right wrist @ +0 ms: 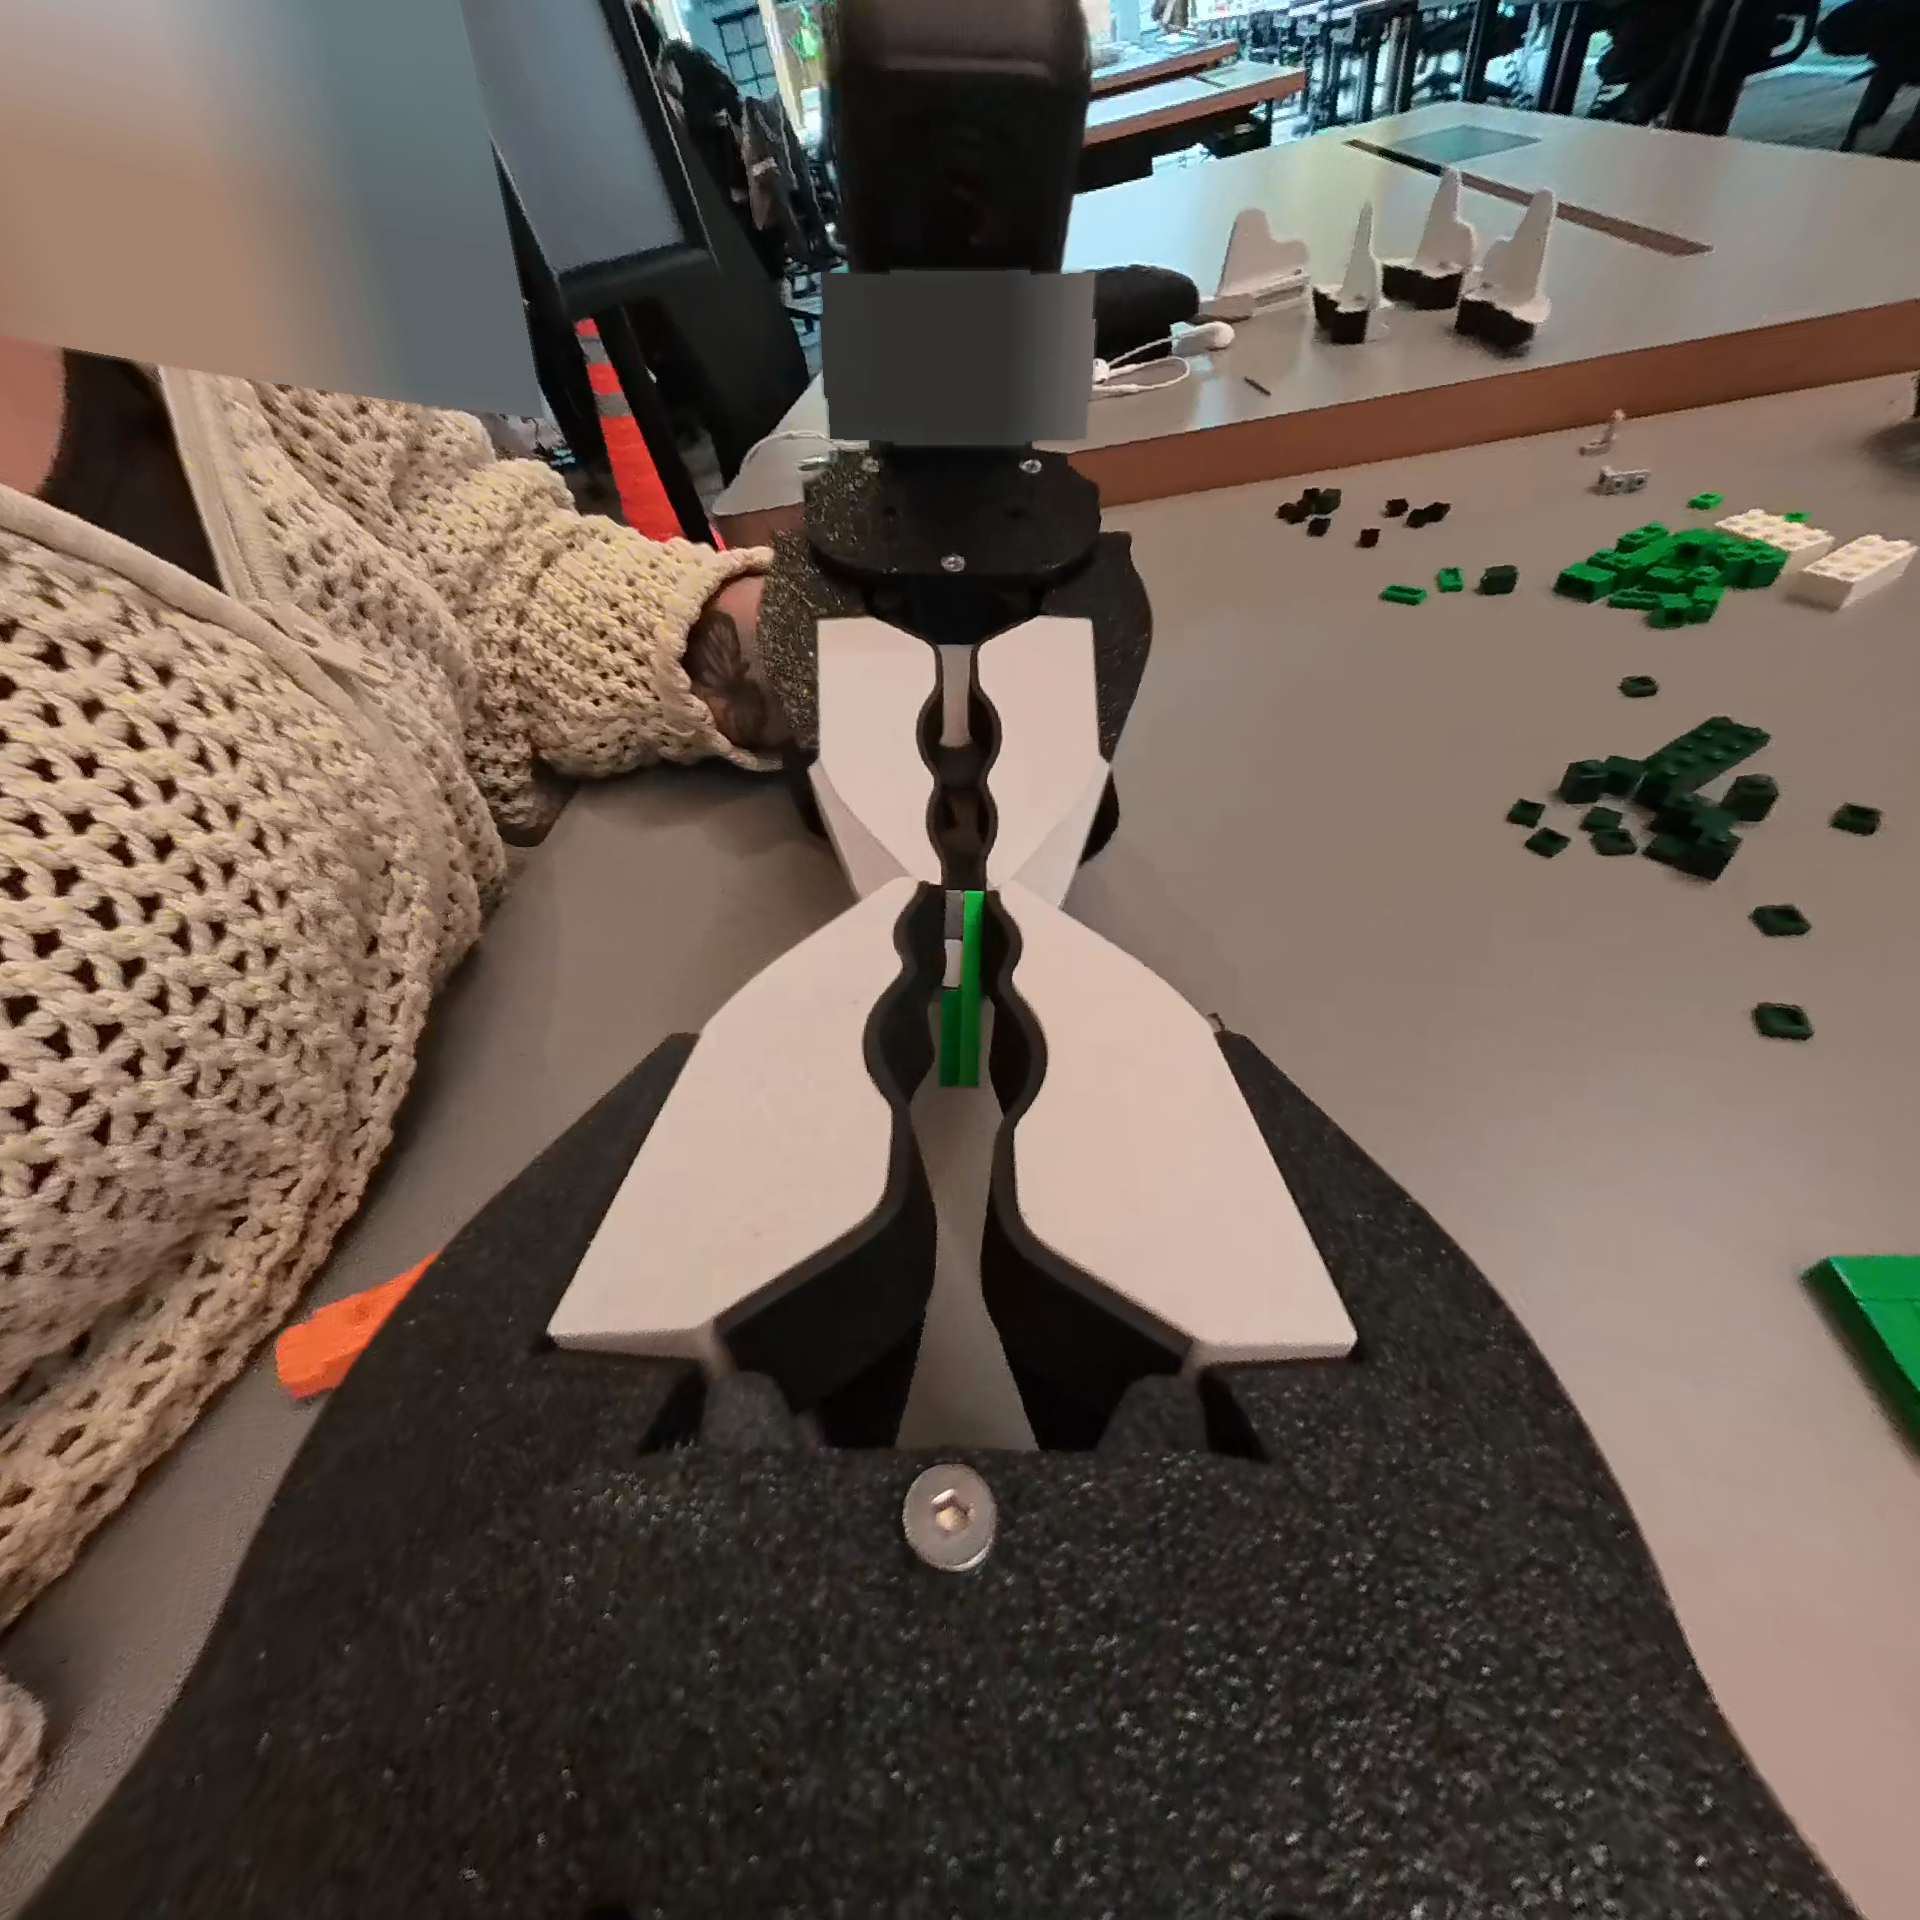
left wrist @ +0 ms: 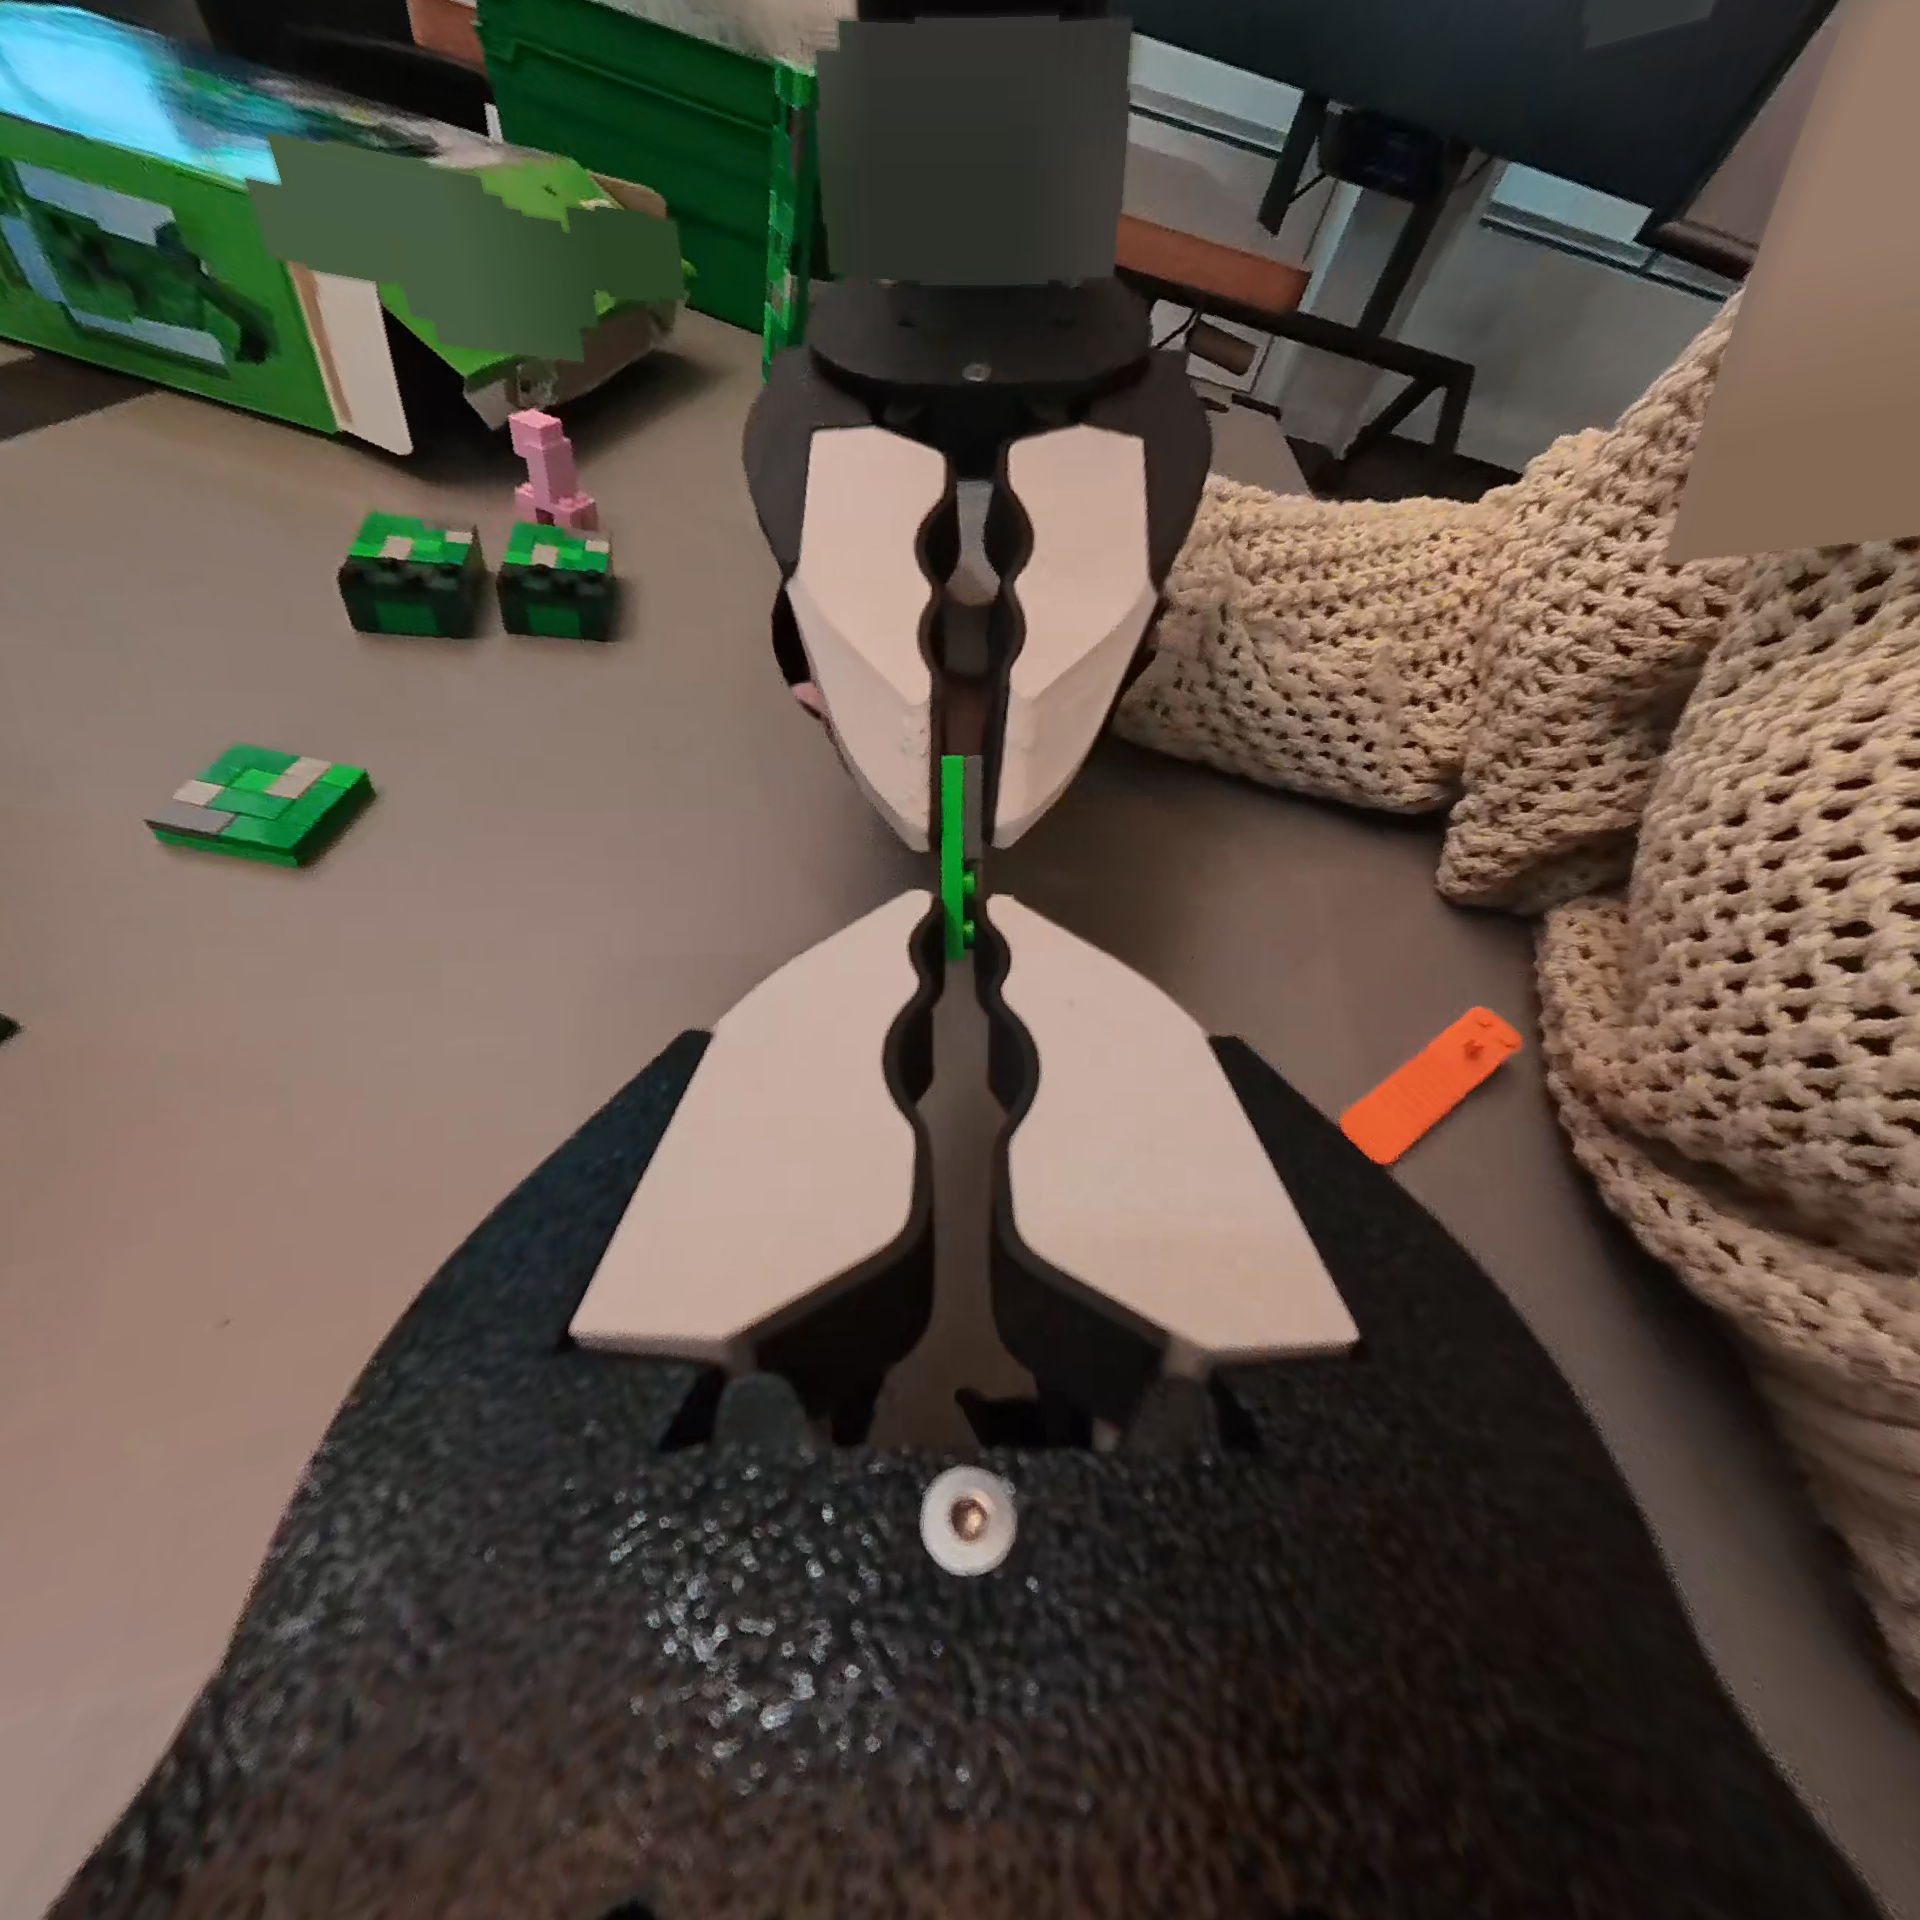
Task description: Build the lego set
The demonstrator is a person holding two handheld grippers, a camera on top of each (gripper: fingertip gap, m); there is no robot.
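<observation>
**Both tools pinch one green plate, tip to tip**

Your left tool (left wrist: 961,914) and your right tool (right wrist: 961,904) face each other above the grey worktop (left wrist: 520,1039), their white fingers nearly touching at the tips. Each is pressed together on the same thin green plate assembly (left wrist: 956,852), which stands on edge and bridges the small gap between them. From the right wrist view, the plate (right wrist: 964,987) carries a grey and a white piece on its left face and sits well inside your right tool's fingers.

To the left in the left wrist view, two small green-and-black cubes (left wrist: 478,582) stand side by side, a pink figure (left wrist: 545,473) just behind them, and a flat green tile panel (left wrist: 260,805) lies nearer. An orange brick separator (left wrist: 1429,1081) rests beside your knitted sleeve (left wrist: 1662,831). In the right wrist view, loose green bricks (right wrist: 1662,577), white bricks (right wrist: 1818,556) and dark green bricks (right wrist: 1683,800) are scattered on the worktop to the right.
</observation>
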